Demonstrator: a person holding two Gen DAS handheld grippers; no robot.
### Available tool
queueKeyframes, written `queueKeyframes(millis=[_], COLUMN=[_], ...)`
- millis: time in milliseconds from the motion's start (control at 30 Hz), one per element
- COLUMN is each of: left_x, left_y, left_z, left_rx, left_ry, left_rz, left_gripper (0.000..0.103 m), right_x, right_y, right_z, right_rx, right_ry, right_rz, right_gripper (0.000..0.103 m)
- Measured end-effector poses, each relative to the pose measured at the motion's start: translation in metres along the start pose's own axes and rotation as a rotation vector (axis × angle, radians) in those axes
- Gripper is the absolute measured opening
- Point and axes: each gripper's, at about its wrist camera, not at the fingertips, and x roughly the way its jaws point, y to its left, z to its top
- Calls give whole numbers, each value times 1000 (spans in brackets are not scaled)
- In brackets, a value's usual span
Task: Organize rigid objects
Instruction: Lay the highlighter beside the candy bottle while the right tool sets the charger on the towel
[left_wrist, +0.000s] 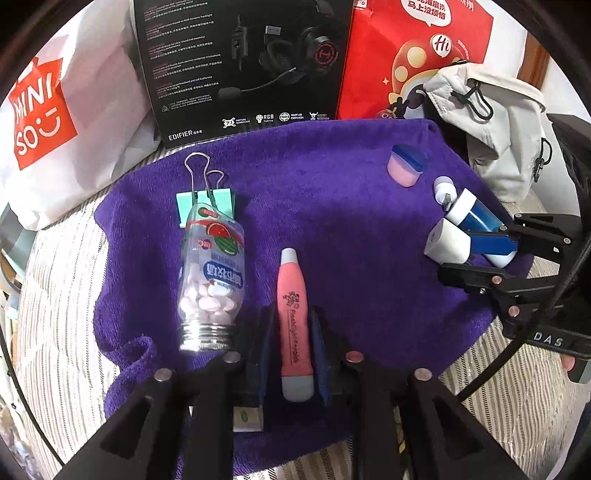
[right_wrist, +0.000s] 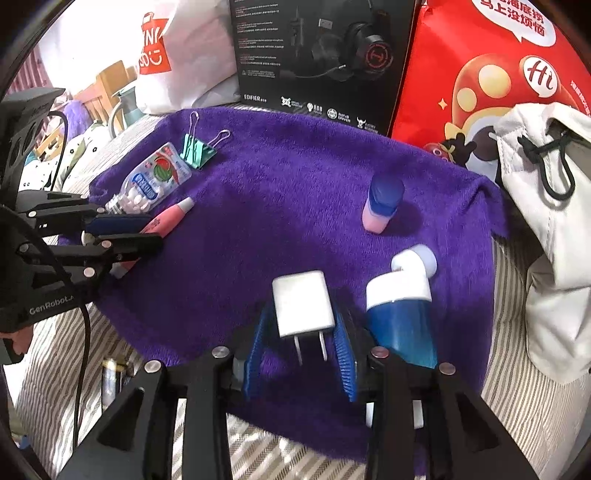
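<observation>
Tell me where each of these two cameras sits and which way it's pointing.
Left wrist: on the left gripper, looking down-forward along its fingers at a pink flashlight between them; the right gripper shows at right.
Right wrist: on the right gripper, looking down at a white charger; the left gripper shows at left.
Shared: purple towel, pill bottle, headset box.

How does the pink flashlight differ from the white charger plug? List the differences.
The pink flashlight is long, slim and rounded; the white charger plug is short and blocky. The flashlight carries printed lettering along its body; the plug is plain white with two metal prongs. The flashlight sits between the left tongs; the plug sits between the right tongs. Both lie on the purple towel.
</observation>
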Motion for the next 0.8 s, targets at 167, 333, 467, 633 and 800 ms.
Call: queueKeyframes(millis=[167,333,467,633,800], left_x=[-2,-10,-22,-40,-54], left_y=[-2,-3,-9,-22,-33], left_z=[-3,-5,-7,-12,-28], left_rx=[1,-7,-6,9,17], left_ry=[4,1,-20,-41,-43], left_rz=[-8,-9,-13,-13,-23], left_gripper=[27,28,46,56,70], right_x=[-11,-35,-63,-87,-99], right_y=[-7,-7,-7,-5,-6], right_z=[-6,-18,-33,-49,-71], right_rx=[56,74,123,175,240], right_ry=[2,-20,-61,-88,-89], right_rz=[20,0,-8,5,-16], right_gripper=[37,50,62,67,85])
